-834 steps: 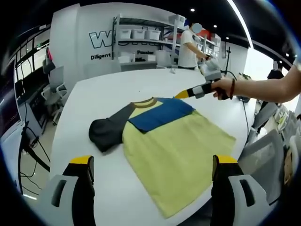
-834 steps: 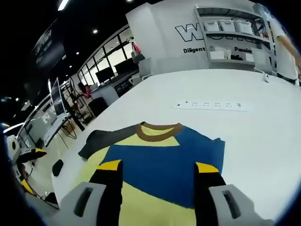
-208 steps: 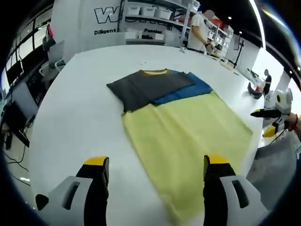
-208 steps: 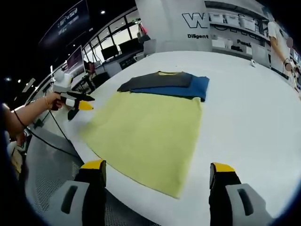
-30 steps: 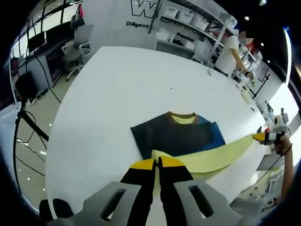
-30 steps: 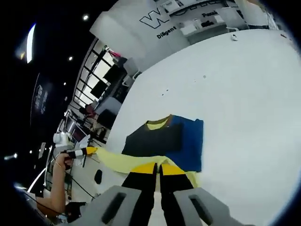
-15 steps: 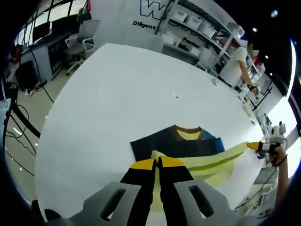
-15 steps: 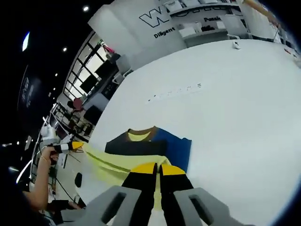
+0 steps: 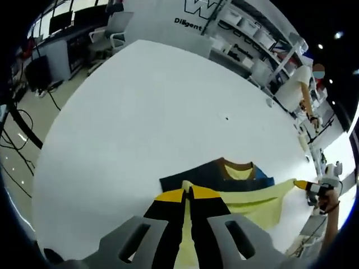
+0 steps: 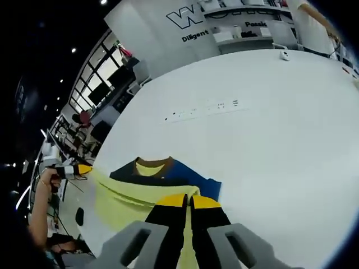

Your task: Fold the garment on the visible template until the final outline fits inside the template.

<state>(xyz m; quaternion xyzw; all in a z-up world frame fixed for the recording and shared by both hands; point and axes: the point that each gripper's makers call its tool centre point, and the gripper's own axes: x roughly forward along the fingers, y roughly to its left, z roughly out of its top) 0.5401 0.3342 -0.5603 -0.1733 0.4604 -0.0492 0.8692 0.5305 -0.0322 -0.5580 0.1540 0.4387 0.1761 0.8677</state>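
With both sleeves already folded in, my left gripper (image 9: 187,194) and right gripper (image 10: 187,200) are clamped on the shirt's (image 9: 242,196) yellow hem, lifted over the desk (image 9: 140,112); the bottom fold remains.

Handheld gripper rig, appearance as seen.
Left gripper (image 9: 188,194) and right gripper (image 10: 188,200): each has black jaws capped with yellow tips, rising from pale grey moulded bodies with dark slot-shaped openings. In the left gripper view, the hand (image 9: 327,197) wears a thin wristband; in the right gripper view, so does the other hand (image 10: 46,178).
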